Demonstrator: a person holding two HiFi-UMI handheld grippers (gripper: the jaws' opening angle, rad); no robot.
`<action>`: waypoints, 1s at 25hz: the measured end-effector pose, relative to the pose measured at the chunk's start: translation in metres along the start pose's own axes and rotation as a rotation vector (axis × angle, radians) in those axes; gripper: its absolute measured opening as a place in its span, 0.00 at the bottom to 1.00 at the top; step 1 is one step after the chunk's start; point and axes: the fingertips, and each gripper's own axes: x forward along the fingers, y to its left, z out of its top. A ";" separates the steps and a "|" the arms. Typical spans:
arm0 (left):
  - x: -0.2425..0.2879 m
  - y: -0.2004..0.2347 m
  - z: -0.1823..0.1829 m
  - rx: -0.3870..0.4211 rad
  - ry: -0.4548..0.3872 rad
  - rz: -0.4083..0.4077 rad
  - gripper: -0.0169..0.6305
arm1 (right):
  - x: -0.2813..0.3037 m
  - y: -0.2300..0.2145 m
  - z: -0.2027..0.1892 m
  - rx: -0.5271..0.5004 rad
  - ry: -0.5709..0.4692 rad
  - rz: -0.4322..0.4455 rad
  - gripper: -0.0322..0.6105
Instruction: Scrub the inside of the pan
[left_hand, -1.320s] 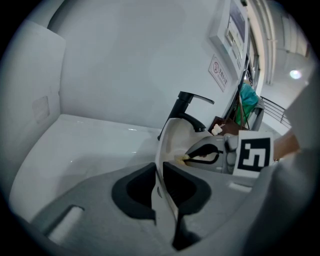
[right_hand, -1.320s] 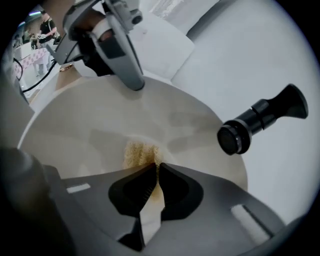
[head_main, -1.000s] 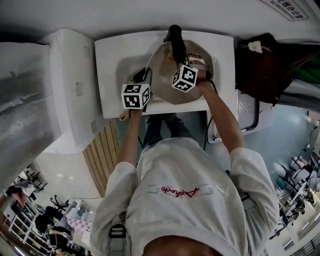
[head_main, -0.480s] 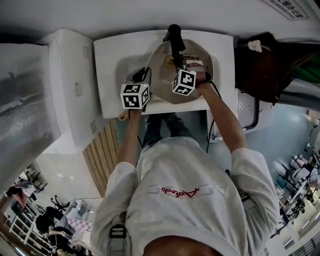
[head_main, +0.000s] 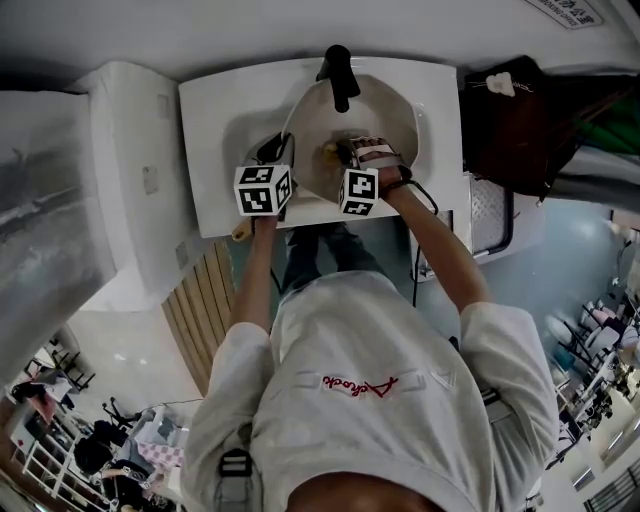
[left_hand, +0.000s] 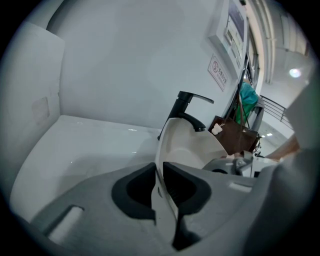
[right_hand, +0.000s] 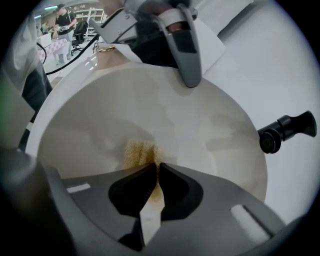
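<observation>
A cream-coloured pan (head_main: 375, 115) sits tilted in the white sink (head_main: 210, 150), under a black faucet (head_main: 338, 72). My left gripper (head_main: 283, 152) is shut on the pan's left rim; in the left gripper view the thin rim (left_hand: 161, 165) runs upright between the jaws of the left gripper (left_hand: 160, 187). My right gripper (right_hand: 155, 180) is inside the pan (right_hand: 210, 125), shut on a yellow scrub pad (right_hand: 140, 154) that presses on the pan's floor. In the head view the pad (head_main: 330, 152) shows just ahead of the right gripper (head_main: 345, 158).
The black faucet (left_hand: 190, 107) stands at the sink's back, close over the pan's far rim. A dark brown bag (head_main: 520, 110) hangs to the sink's right. A white wall (left_hand: 125, 60) rises behind the basin. A brownish handle end (head_main: 240, 232) pokes out below the left gripper.
My right gripper has drawn the scrub pad back from the faucet side to the pan's near middle. The left gripper keeps its hold on the rim.
</observation>
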 end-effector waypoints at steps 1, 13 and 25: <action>0.000 -0.001 0.000 0.001 -0.001 0.000 0.10 | -0.001 0.007 -0.001 -0.012 0.004 0.012 0.09; 0.000 -0.001 0.000 0.003 -0.001 0.001 0.10 | -0.006 0.000 -0.007 0.035 0.011 0.006 0.09; 0.000 -0.001 0.000 0.007 0.003 0.003 0.10 | 0.003 -0.109 -0.046 0.199 0.089 -0.184 0.09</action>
